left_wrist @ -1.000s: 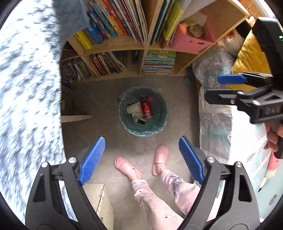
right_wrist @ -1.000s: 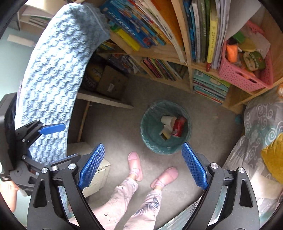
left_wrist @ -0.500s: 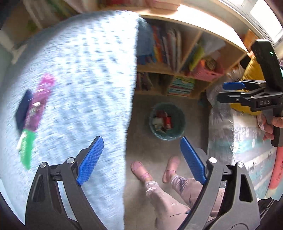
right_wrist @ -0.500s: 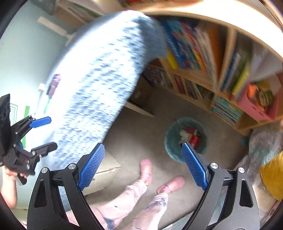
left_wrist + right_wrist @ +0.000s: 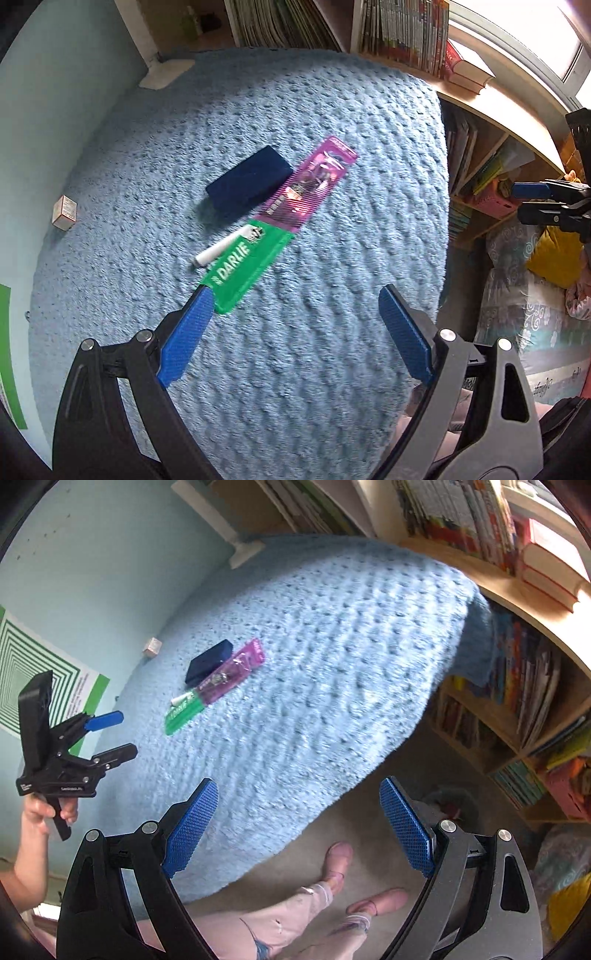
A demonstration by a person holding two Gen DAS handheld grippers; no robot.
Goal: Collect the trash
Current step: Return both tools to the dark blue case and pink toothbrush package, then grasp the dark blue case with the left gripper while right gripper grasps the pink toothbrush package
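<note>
A long pink-and-green toothbrush package point(image 5: 280, 218) point(image 5: 212, 686) lies on the light blue knitted blanket point(image 5: 314, 362) point(image 5: 314, 657). A white rolled wrapper point(image 5: 225, 247) rests against its green end, and a dark navy box point(image 5: 247, 181) point(image 5: 208, 661) lies beside the pink end. My left gripper point(image 5: 295, 332) hovers open just short of the green end, nothing between its fingers. My right gripper point(image 5: 299, 827) is open too, over the blanket's near edge, empty. The teal trash bin point(image 5: 452, 808) shows on the floor behind the right finger.
A small beige box point(image 5: 64, 218) point(image 5: 152, 646) sits at the blanket's far edge by the pale wall. Bookshelves point(image 5: 517, 686) line the right side. The person's legs and pink slippers point(image 5: 340, 860) stand on the carpet below. A patterned bed with a yellow cushion point(image 5: 554, 254) lies right.
Both grippers swung up from the floor and bin to the blanket top. The package, navy box and wrapper have come into clear view; the left gripper is now close to the green end.
</note>
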